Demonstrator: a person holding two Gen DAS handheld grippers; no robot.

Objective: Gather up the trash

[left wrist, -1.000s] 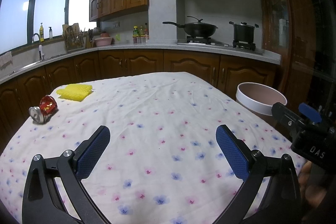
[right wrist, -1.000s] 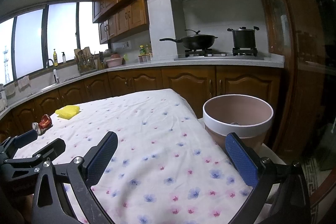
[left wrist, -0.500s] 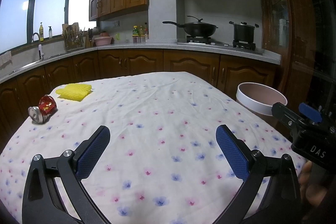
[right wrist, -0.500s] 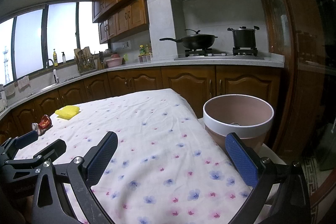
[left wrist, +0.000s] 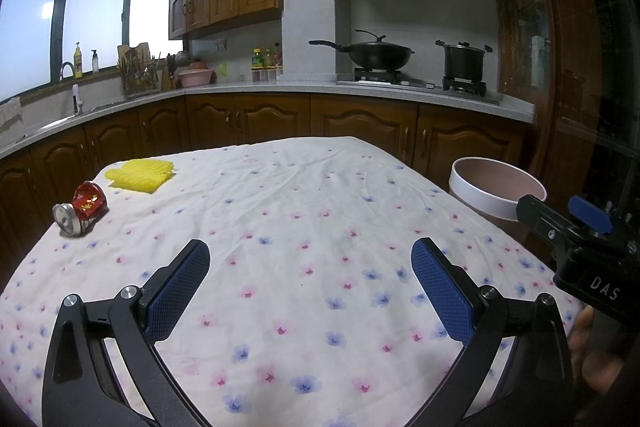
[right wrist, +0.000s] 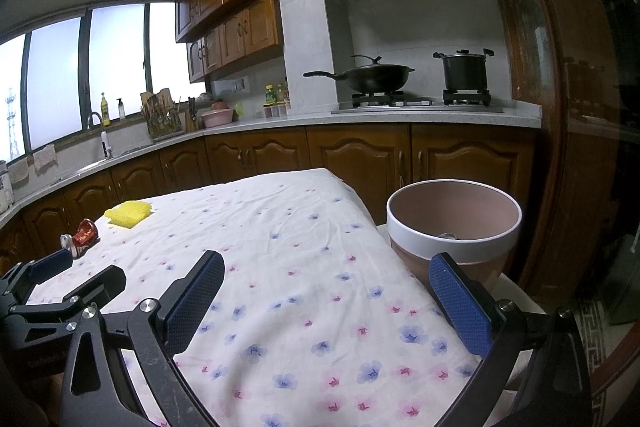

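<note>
Kitchen, desk (left wrist: pixel 320 187) draped w/ a white floral cloth. The left claw (left wrist: pixel 310 285) is held released over the near edge, blue pads (left wrist: pixel 176 291) spread wide, nothing gripped betw. them. The right claw (right wrist: pixel 326 301) is likewise held released and empty, seen at approx. 3 o'clock in the left wrist view. A crushed red can (left wrist: pixel 80 209), lying on its side w/ the silver end toward the camera, is seen at 10 o'clock on the cloth near the left edge; in the right wrist view it (right wrist: pixel 80 237) sits at 9 o'clock, just past the left claw's tip. A yellow foam net (left wrist: pixel 140 175) is laid flat just beyond the can, apart from it, near the far-left corner. A pink trash bin (right wrist: pixel 454 227) w/ a white rim is stood just off the desk's right side, at 2 o'clock from the right claw; a small item is glimpsed inside, too hidden to tell. A wok (left wrist: pixel 370 53) and a pot (left wrist: pixel 464 61) are seen on the stove at 12 to 1 o'clock.
</note>
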